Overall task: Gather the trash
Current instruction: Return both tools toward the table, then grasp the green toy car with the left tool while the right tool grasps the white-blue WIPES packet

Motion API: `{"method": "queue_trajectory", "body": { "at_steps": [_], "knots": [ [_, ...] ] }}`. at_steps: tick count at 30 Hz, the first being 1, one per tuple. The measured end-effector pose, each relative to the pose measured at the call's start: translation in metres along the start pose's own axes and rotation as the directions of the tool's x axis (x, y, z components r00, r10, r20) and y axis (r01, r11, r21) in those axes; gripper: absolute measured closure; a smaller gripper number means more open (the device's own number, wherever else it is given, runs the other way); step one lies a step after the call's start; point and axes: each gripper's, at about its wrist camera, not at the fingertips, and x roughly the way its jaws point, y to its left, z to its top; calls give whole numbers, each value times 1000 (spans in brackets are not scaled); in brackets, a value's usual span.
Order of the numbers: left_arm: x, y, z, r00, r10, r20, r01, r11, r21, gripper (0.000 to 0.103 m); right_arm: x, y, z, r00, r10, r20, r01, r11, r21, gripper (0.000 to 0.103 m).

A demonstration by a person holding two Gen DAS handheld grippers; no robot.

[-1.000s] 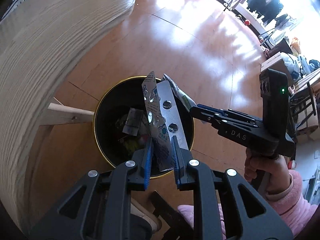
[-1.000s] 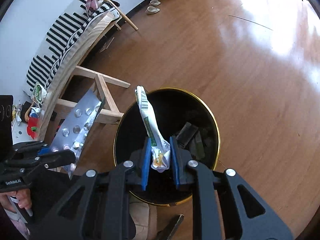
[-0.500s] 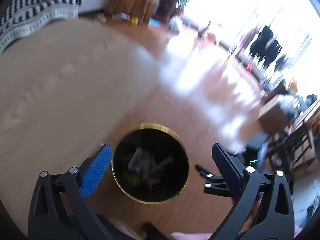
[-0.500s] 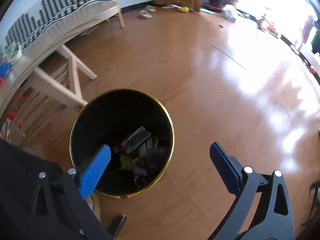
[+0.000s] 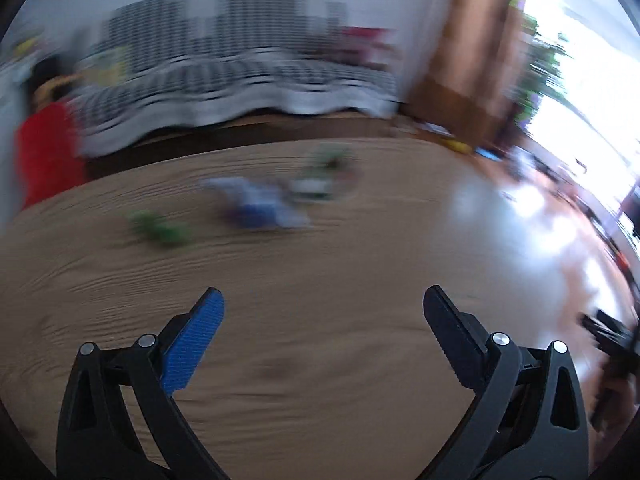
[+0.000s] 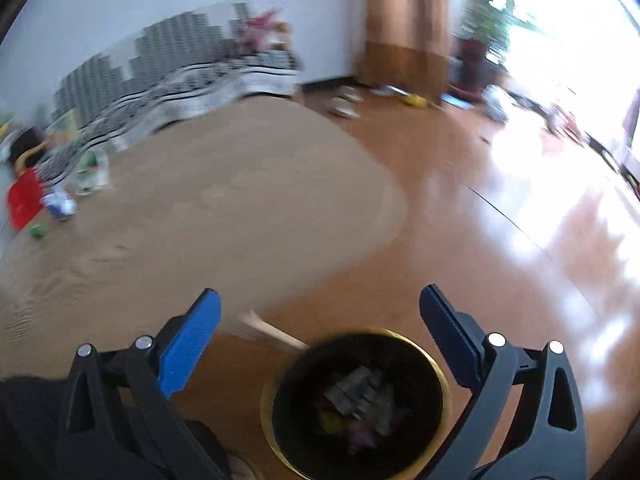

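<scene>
My left gripper (image 5: 322,300) is open and empty above the round wooden table (image 5: 320,272). Blurred trash lies on the table ahead: a green scrap (image 5: 162,230), a blue and white wrapper (image 5: 260,206) and a clear green-and-white piece (image 5: 326,178). My right gripper (image 6: 318,302) is open and empty above the black bin with a gold rim (image 6: 269,408), which stands on the floor and holds several pieces of trash (image 6: 360,400). The table trash also shows in the right wrist view at far left (image 6: 60,204).
A red object (image 5: 44,152) stands at the table's left edge. A black-and-white striped sofa (image 5: 240,80) lies behind the table. A brown curtain (image 6: 404,20) hangs by the bright window. The shiny wood floor (image 6: 520,240) stretches to the right, with small items (image 6: 414,100) by the curtain.
Both grippers opened and dropped the blister pack and the wrapper into the bin. Both then swung up from the bin toward the table; the left view now faces the tabletop.
</scene>
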Motion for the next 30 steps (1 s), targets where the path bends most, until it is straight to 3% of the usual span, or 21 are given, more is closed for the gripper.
{"method": "queue_trajectory", "body": {
  "at_steps": [3, 6, 9, 14, 18, 20, 22, 23, 25, 26, 28, 30],
  "knots": [
    [13, 62, 10, 995, 99, -11, -100, 989, -111, 6, 16, 64, 35, 996, 84, 10, -83, 991, -103, 7],
    [42, 96, 21, 991, 128, -38, -133, 968, -212, 6, 30, 132, 66, 982, 188, 15, -182, 967, -180, 7],
    [65, 117, 31, 988, 134, -71, -148, 956, -255, 6, 47, 206, 95, 958, 287, 10, -274, 922, -274, 7],
    [116, 127, 57, 976, 166, -138, -194, 956, -219, 6, 93, 329, 123, 927, 364, -90, -364, 813, -455, 7],
    [135, 134, 61, 967, 198, -159, -222, 963, -153, 6, 125, 409, 117, 901, 394, -182, -423, 700, -575, 7],
    [143, 137, 64, 965, 200, -170, -225, 963, -146, 6, 136, 431, 112, 893, 405, -197, -436, 664, -607, 7],
    [148, 144, 63, 965, 193, -177, -220, 964, -152, 15, 147, 451, 112, 881, 421, -217, -458, 641, -616, 7],
    [152, 147, 62, 966, 176, -190, -207, 966, -154, 36, 155, 463, 113, 882, 418, -218, -456, 640, -619, 7],
    [155, 150, 61, 964, 189, -188, -215, 968, -128, 49, 167, 477, 115, 882, 411, -228, -458, 639, -619, 18],
    [154, 151, 62, 965, 184, -184, -208, 971, -118, 49, 176, 488, 114, 881, 405, -243, -463, 638, -615, 24],
    [151, 155, 60, 970, 158, -186, -183, 975, -127, 49, 190, 496, 110, 868, 398, -297, -495, 641, -586, 49],
    [148, 157, 59, 973, 132, -192, -159, 979, -130, 49, 192, 499, 107, 864, 406, -299, -502, 651, -569, 50]
  ]
}}
